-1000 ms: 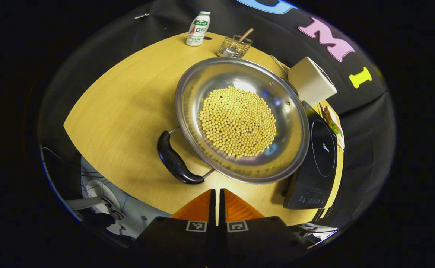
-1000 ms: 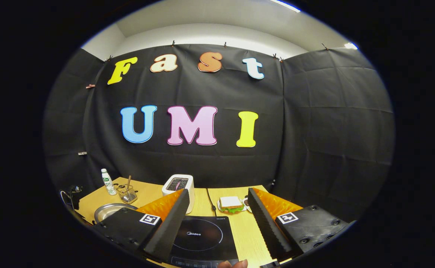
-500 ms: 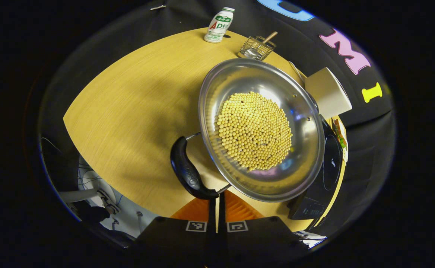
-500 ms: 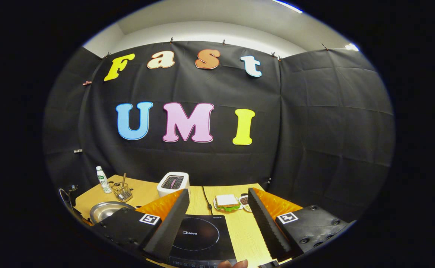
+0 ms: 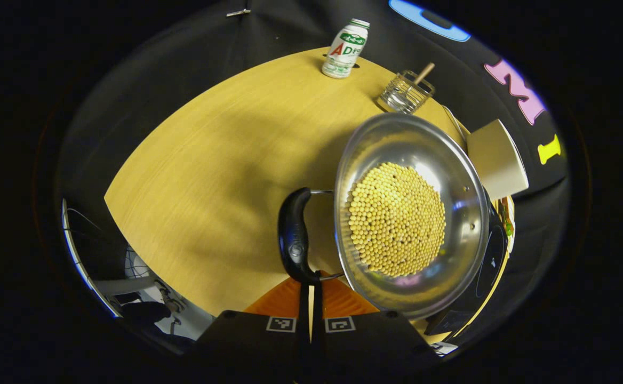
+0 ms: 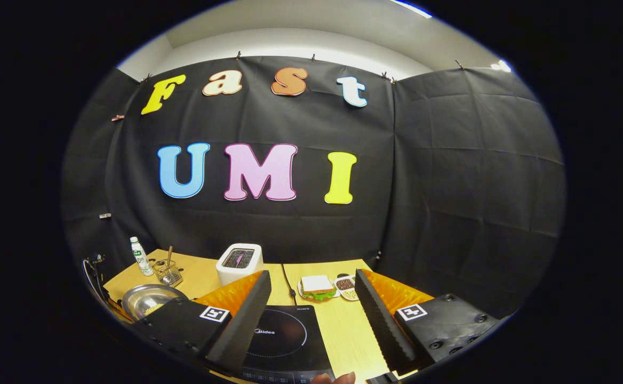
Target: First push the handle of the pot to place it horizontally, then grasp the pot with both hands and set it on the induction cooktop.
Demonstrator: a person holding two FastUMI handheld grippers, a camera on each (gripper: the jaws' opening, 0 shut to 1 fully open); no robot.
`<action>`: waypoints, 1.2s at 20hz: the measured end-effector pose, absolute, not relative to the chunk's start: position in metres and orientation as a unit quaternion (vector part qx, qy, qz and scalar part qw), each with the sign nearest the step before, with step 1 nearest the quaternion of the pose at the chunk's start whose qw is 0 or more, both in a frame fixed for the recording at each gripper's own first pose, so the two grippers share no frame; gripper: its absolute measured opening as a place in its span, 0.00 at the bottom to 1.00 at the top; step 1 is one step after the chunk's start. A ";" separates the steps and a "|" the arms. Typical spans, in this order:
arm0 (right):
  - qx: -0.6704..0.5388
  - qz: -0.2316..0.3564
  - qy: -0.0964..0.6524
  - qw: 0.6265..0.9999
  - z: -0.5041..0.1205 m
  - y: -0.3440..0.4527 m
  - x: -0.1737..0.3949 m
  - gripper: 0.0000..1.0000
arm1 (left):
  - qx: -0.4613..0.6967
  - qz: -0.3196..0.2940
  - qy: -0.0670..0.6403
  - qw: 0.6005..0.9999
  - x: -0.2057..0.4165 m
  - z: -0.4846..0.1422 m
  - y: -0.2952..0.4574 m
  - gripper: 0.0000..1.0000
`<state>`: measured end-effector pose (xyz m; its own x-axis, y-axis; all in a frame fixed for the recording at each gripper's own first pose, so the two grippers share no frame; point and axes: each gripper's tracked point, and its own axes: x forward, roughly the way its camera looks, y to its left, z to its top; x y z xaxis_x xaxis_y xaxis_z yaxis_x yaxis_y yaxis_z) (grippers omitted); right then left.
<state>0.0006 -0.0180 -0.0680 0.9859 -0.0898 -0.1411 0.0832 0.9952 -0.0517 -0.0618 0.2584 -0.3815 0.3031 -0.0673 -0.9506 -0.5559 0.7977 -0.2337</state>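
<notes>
A steel pot [image 5: 450, 176] full of yellow beans [image 5: 397, 218] sits on the wooden table [image 5: 210, 170]. Its black side handle [image 5: 293, 237] stands left of the bowl on two wire struts. My left gripper [image 5: 310, 281] is shut, with its fingertips against the near end of that handle and nothing between them. The black induction cooktop [image 5: 495, 256] lies just past the pot's right rim. In the right gripper view, my right gripper [image 6: 311, 314] hangs open above the cooktop [image 6: 285, 336], and the pot [image 6: 149, 298] shows at lower left behind its left finger [image 6: 239, 320].
A white toaster [image 5: 498, 160] stands behind the cooktop, with a small bottle [image 5: 346, 41] and a wire basket [image 5: 405, 93] at the table's far edge. A plate with a sandwich [image 6: 317, 285] and a small dish [image 6: 346, 285] lie beyond the cooktop. A person's fingertip [image 6: 333, 378] shows at the bottom.
My left gripper has come up to the handle's near end. Handle and pot have swung round in its view and shifted right. The right gripper stays open, drifting slightly.
</notes>
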 end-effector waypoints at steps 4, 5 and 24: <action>-0.033 -0.051 0.078 0.995 -0.070 -0.023 -0.005 0.98 | -0.268 0.165 0.564 0.764 -0.037 -0.386 0.279 0.05; -0.035 -0.052 0.079 0.995 -0.070 -0.023 -0.006 0.98 | -0.266 0.166 0.564 0.764 -0.033 -0.388 0.284 0.05; -0.066 0.000 0.151 0.986 -0.123 0.031 -0.014 0.98 | -0.189 0.137 0.568 0.789 0.059 -0.418 0.326 0.05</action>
